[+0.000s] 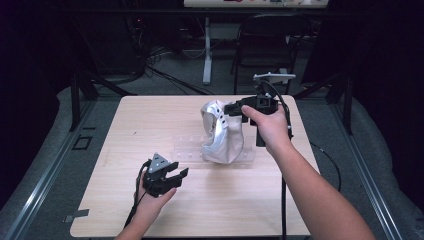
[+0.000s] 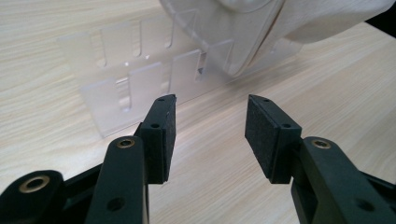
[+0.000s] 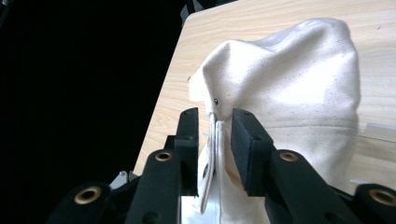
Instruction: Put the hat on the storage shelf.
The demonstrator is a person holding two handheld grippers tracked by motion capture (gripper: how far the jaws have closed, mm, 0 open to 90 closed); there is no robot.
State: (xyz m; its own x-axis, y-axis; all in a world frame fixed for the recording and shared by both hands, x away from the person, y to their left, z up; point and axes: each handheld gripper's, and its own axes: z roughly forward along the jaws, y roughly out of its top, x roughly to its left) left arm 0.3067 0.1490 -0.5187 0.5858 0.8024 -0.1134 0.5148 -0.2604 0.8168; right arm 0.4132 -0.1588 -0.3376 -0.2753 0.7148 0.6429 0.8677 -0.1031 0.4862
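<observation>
A white cloth bag runs off the top edge of the left gripper view, covering part of a clear plastic rack; in the right gripper view the bag's lower half is cut off behind the jaws

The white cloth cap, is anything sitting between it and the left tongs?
Only the clear slotted rack lies partly between. The left tongs are open over bare table; the cap rests on the rack's far end.
</observation>
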